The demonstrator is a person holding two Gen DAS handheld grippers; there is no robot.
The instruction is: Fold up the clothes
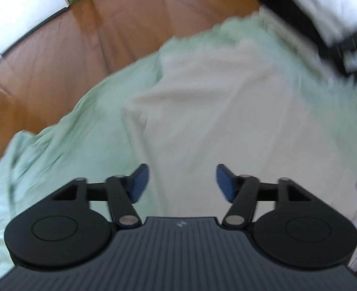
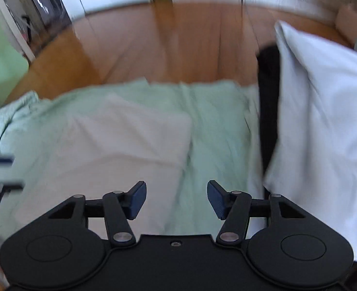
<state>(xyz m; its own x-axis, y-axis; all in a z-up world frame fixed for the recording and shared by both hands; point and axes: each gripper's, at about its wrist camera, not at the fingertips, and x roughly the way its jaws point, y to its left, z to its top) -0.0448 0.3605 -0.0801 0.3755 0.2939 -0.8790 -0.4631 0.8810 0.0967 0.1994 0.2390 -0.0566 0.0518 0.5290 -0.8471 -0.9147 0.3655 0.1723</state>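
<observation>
Nearest in each wrist view is the gripper's own ribbed black body with two round discs, hinged black links and flat blue pads. The left gripper (image 1: pixel 181 181) has its jaws spread wide and released, nothing between them; the right gripper (image 2: pixel 176 200) likewise stands spread and holds nothing.

Under both lies a pale green sheet (image 1: pixel 45 150), soft and creased, bunched into ridges at its left edge. On it rests a white garment (image 1: pixel 202 111), a smooth, limp cloth folded into a roughly rectangular slab with a soft rounded fold along its left side; in the right view the same garment (image 2: pixel 120 143) sits left of centre on the sheet (image 2: pixel 217 131), its far right corner squared off.

Along the sheet's right edge stands a stack of folded clothes (image 2: pixel 319 126): a broad white piece draped over a black one (image 2: pixel 268 101), the white crisp and faintly creased. All is blurred, so fine weave cannot be told.

Beyond the sheet's far edge runs a glossy brown wooden floor (image 2: pixel 154 46), then white panels (image 1: pixel 20 7) at the back
</observation>
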